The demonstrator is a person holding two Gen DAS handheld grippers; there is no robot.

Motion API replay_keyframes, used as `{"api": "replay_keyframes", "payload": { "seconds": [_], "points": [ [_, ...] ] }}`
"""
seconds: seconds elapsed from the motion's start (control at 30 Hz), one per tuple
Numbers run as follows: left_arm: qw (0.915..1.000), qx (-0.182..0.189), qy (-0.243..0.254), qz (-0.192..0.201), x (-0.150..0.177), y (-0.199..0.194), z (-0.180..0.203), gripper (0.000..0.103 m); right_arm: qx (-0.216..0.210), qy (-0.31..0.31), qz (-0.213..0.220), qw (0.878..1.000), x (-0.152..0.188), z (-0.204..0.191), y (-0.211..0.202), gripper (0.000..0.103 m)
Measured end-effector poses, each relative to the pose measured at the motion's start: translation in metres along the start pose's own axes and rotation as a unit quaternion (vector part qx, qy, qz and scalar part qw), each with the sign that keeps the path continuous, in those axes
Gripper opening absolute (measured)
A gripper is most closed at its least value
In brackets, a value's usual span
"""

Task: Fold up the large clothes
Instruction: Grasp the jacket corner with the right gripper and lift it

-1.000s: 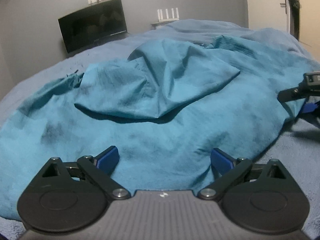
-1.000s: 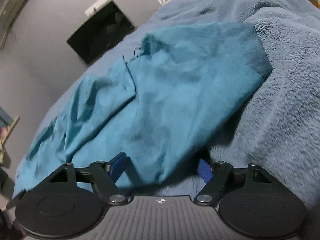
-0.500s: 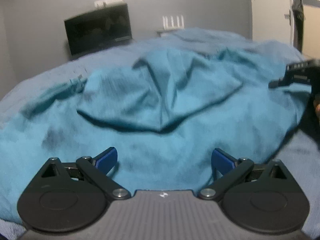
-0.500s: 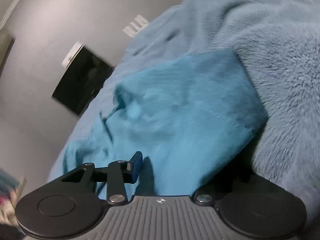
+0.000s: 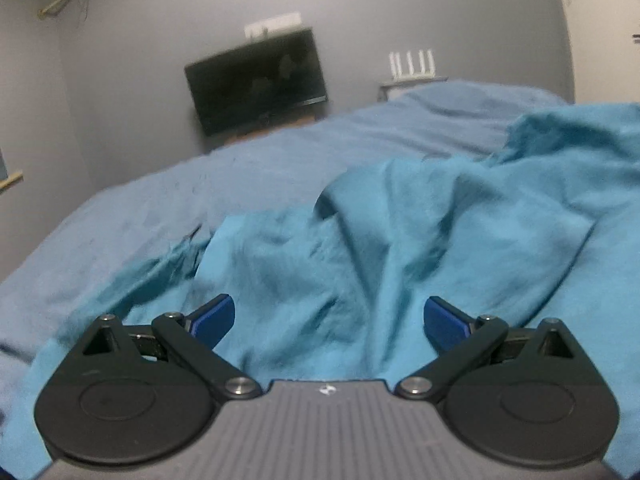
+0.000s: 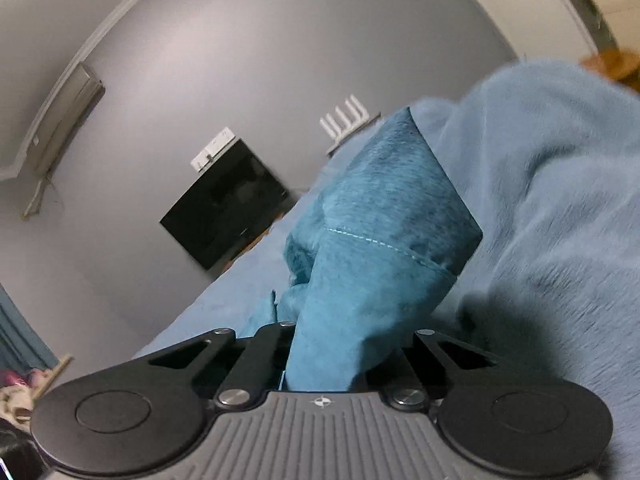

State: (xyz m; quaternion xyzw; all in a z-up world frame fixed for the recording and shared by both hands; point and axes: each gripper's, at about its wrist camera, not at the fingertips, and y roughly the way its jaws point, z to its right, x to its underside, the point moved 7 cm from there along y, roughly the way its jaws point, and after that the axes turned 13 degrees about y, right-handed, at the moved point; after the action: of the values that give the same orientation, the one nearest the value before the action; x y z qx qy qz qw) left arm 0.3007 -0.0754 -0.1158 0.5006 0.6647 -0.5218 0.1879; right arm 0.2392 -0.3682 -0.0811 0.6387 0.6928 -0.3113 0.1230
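Right tongs clamp the crumpled teal cloth garment; left tongs gape wide above it, over the blue bed.

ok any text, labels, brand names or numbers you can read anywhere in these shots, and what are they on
No readable text, brand or number in either view.
Left gripper housing: a small emblem, no letters to read.
Right gripper housing: a small round crosshair mark, not text.
Black monitor: screen dark, any logo too blurred to read.
White box above the monitor: no legible marking.
Teal garment: no tag or print visible.

Dark monitor, white router, blue blanket.
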Motion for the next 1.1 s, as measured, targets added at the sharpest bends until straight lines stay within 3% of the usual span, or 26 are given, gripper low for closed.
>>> {"api": "replay_keyframes", "payload": {
  "seconds": [0.1,0.23,0.3,0.43,0.5,0.57,0.7,0.77,0.83,0.87,0.97,1.03,1.1],
  "points": [
    [0.999,0.029,-0.031,-0.016,0.016,0.008,0.005,0.102,0.03,0.012,0.017,0.999,-0.014,0.014,0.001,0.005],
    [0.9951,0.045,-0.068,-0.056,0.035,0.023,0.01,0.102,0.052,0.016,0.008,0.998,-0.016,0.021,0.013,0.005],
    [0.9944,0.049,-0.065,-0.067,0.044,0.032,0.014,0.102,0.041,-0.015,0.012,0.999,-0.013,0.01,0.014,0.005],
    [0.997,0.032,-0.046,-0.053,0.05,0.033,0.02,0.102,-0.004,-0.105,0.015,0.994,-0.004,-0.033,0.002,0.005],
    [0.9963,0.042,-0.047,-0.058,0.048,0.029,0.017,0.102,-0.031,-0.177,0.02,0.984,0.01,-0.065,-0.006,0.005],
    [0.9928,0.077,-0.06,-0.07,0.045,0.023,0.005,0.101,-0.059,-0.24,0.022,0.969,0.028,-0.094,-0.015,0.005],
    [0.9838,0.106,-0.143,-0.02,0.037,-0.015,-0.066,0.101,-0.102,-0.339,0.024,0.935,0.064,-0.143,-0.033,0.005],
    [0.9691,0.123,-0.214,0.001,0.04,-0.035,-0.11,0.101,-0.117,-0.373,0.018,0.92,0.084,-0.164,-0.036,0.005],
    [0.9402,0.157,-0.301,0.025,0.044,-0.055,-0.152,0.101,-0.132,-0.413,0.014,0.901,0.107,-0.185,-0.035,0.006],
    [0.9203,0.181,-0.344,0.042,0.046,-0.066,-0.172,0.101,-0.141,-0.435,0.012,0.889,0.121,-0.194,-0.036,0.006],
    [0.8793,0.216,-0.415,0.088,0.053,-0.093,-0.213,0.102,-0.172,-0.498,0.002,0.85,0.163,-0.217,-0.037,0.006],
    [0.8637,0.226,-0.437,0.109,0.057,-0.1,-0.235,0.102,-0.189,-0.535,-0.008,0.824,0.195,-0.227,-0.047,0.005],
    [0.8559,0.24,-0.444,0.113,0.062,-0.101,-0.247,0.102,-0.206,-0.572,-0.021,0.794,0.226,-0.236,-0.039,0.005]
  ]
}}
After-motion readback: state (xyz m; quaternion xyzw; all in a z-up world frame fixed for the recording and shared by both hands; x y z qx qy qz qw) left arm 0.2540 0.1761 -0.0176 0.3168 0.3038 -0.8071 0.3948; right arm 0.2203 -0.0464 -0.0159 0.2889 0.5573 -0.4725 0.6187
